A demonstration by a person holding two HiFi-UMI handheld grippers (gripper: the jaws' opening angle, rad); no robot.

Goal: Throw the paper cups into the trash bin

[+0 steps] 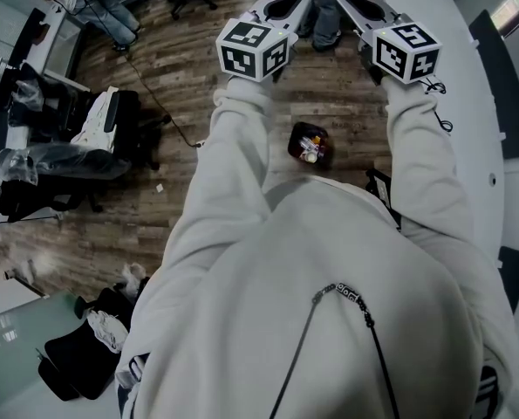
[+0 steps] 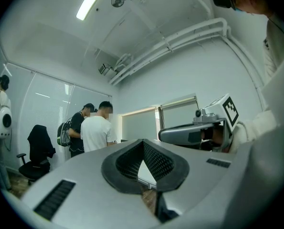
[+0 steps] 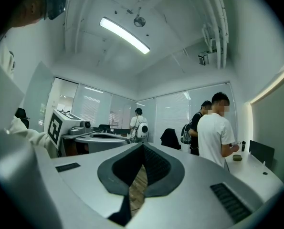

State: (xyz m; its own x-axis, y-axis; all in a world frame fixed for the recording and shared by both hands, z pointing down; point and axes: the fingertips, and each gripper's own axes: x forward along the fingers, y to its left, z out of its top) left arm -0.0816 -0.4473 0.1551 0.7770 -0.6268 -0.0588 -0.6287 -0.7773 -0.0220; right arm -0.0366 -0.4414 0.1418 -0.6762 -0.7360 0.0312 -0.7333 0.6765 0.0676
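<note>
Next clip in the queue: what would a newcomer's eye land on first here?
A person in a pale sweatshirt fills the head view, arms stretched forward with the left hand-held gripper and the right hand-held gripper, both shut and empty. On the wooden floor between the arms sits a small dark bin with colourful litter inside. No paper cup shows in any view.
</note>
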